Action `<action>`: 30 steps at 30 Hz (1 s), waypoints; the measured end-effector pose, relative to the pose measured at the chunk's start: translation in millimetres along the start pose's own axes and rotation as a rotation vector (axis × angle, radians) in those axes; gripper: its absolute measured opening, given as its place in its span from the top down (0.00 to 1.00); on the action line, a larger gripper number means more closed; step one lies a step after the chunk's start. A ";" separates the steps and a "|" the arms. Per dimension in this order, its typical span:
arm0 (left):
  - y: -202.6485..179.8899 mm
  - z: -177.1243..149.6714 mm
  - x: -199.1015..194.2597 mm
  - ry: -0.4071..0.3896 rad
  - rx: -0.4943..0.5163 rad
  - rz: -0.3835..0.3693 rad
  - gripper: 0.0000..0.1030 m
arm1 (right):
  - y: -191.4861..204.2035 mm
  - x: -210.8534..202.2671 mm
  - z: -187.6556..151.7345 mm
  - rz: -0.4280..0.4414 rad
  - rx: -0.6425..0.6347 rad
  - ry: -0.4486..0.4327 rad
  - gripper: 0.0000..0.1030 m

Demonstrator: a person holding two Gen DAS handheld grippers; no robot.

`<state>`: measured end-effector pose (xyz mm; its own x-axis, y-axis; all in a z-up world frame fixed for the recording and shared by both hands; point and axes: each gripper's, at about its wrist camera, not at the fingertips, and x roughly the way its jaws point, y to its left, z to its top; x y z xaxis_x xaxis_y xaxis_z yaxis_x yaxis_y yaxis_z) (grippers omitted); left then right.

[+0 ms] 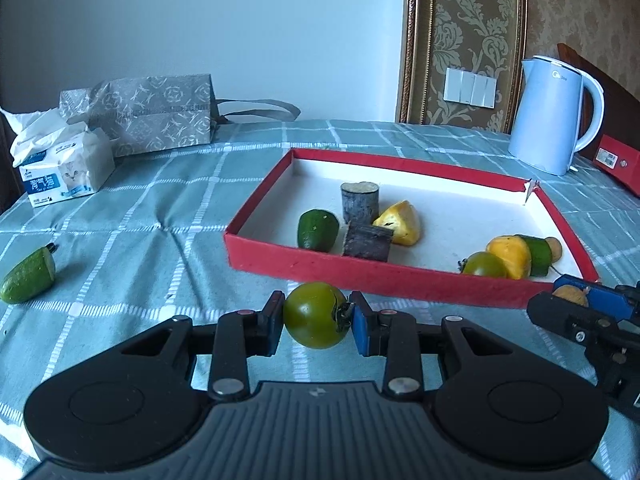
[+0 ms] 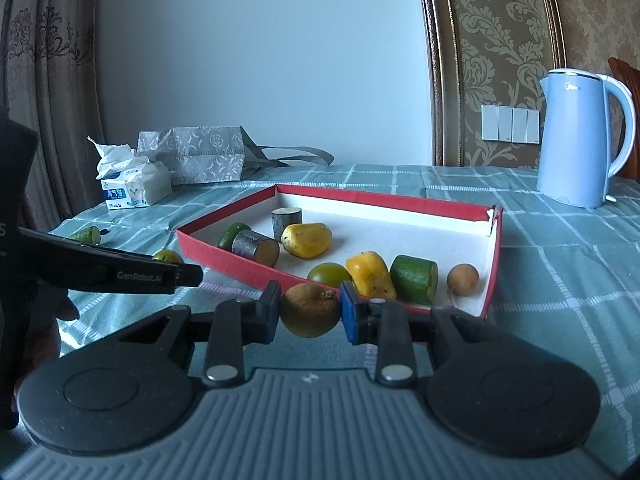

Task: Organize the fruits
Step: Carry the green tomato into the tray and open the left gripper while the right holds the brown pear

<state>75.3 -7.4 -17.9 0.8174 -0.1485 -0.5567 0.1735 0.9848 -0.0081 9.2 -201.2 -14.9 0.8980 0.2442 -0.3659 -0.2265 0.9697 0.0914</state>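
- At the far left of the worktop (image 1: 120, 216), under a teal checked cloth, a cut green fruit piece (image 1: 28, 276) lies alone, its long axis slanting up to the right and its flat cut end facing right.
- Behind it stands a tissue pack (image 1: 64, 168) with paper pulled out of the top, and a grey patterned bag (image 1: 160, 112) lies beside it.
- The left gripper (image 1: 316, 316) has its fingers closed narrow on a round green tomato (image 1: 314, 314), whose dark stem points right against the blue pad; it sits just in front of the red tray's near wall.
- The red tray (image 1: 360, 276), white inside, holds two dark cane stubs, one upright (image 1: 359, 202) and one on its side (image 1: 368, 240), a green piece (image 1: 317, 230) and a yellow chunk (image 1: 400, 222).
- Further right in the tray, touching in a row: a second green tomato (image 1: 484, 265), a yellow piece (image 1: 510, 254), a green cut piece (image 1: 540, 254) and a small brown fruit (image 1: 554, 248).
- The right gripper (image 2: 309, 310) grips a brown round fruit (image 2: 309, 310) with fingers narrow, stem nub facing right, just before the tray's near wall.
- A pale blue kettle (image 1: 552, 116) stands behind the tray at right, next to a red box (image 1: 618, 160).
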 end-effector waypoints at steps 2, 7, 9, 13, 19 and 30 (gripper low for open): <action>-3.3 2.9 0.3 -0.004 0.008 -0.002 0.67 | 0.0 -1.0 0.3 -0.003 0.001 -0.007 0.71; -8.3 11.9 2.6 -0.012 0.011 -0.005 0.67 | -1.5 -1.6 1.4 -0.006 0.007 -0.015 0.71; -10.2 15.7 3.7 -0.017 0.017 -0.006 0.67 | -1.7 -2.0 1.0 -0.006 0.008 -0.015 0.71; -13.8 22.3 8.0 -0.021 0.031 0.003 0.67 | -2.0 -1.5 1.3 -0.006 0.011 -0.015 0.71; -18.6 32.6 18.8 -0.018 0.041 0.005 0.67 | -2.2 -1.8 1.3 -0.004 0.011 -0.015 0.71; -24.6 49.2 45.7 -0.007 0.038 0.011 0.67 | -3.5 1.5 1.3 -0.001 0.021 -0.002 0.71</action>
<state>135.4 -42.8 -2.3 0.8234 -0.1383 -0.5504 0.1849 0.9823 0.0298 11.9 -204.3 -14.6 0.8992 0.2429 -0.3640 -0.2173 0.9698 0.1105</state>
